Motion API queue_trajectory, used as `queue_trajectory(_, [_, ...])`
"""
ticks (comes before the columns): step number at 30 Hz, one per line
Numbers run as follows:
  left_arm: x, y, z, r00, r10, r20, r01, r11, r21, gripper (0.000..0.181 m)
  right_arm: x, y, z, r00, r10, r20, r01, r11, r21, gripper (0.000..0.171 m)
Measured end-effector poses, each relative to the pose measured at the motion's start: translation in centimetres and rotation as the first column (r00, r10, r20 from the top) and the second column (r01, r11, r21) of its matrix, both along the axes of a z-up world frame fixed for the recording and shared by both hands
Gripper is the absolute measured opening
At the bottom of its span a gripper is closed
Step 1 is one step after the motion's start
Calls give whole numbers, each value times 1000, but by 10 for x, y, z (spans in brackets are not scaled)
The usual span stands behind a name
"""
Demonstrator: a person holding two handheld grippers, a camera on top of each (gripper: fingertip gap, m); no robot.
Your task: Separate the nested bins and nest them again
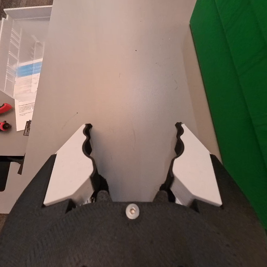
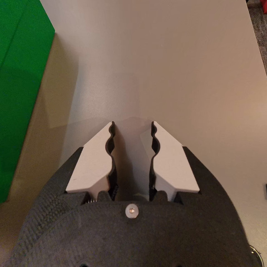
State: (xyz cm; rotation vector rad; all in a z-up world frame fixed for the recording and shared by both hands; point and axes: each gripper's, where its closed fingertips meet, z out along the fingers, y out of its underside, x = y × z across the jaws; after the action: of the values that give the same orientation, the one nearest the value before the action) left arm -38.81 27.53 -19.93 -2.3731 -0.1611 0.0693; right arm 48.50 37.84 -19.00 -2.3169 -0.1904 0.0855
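**Both tools flanking the green bin, nothing gripped yet**

Left tool (image 1: 133, 125): jaws spread wide, nothing between them but bare table (image 1: 115, 65). It is hovering low over the surface, pointing along it.

Right tool (image 2: 133, 124): jaws parted, narrower than the left's, also empty over the table.

Green bin (image 1: 234, 86): standing on the table just to the right of the left tool and to the left of the right tool, so it is sitting between the two. Only its outer walls are showing in either wrist view; the rim and the inside are out of frame. A step line is running along the wall, but whether this is one bin or the nested set, I cannot tell, nor what is inside.

Judgement: the step in hand looks like the approach to a grasp. To do it well, each tool should be turning inward toward the bin's rim, one pinning the outer bin while the other is lifting the inner straight up, to avoid jamming.

Farther left, beyond the table edge: a clear plastic organiser (image 1: 18, 43), printed sheets (image 1: 27, 92), red-and-black items (image 1: 5, 108).
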Motion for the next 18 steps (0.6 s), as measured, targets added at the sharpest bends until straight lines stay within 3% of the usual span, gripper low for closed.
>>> queue_trajectory(18, [0, 0, 0, 1000, 0, 0, 0, 1000, 0, 117, -8, -4, 0, 999, 40, -3, -40, 999, -5, 62])
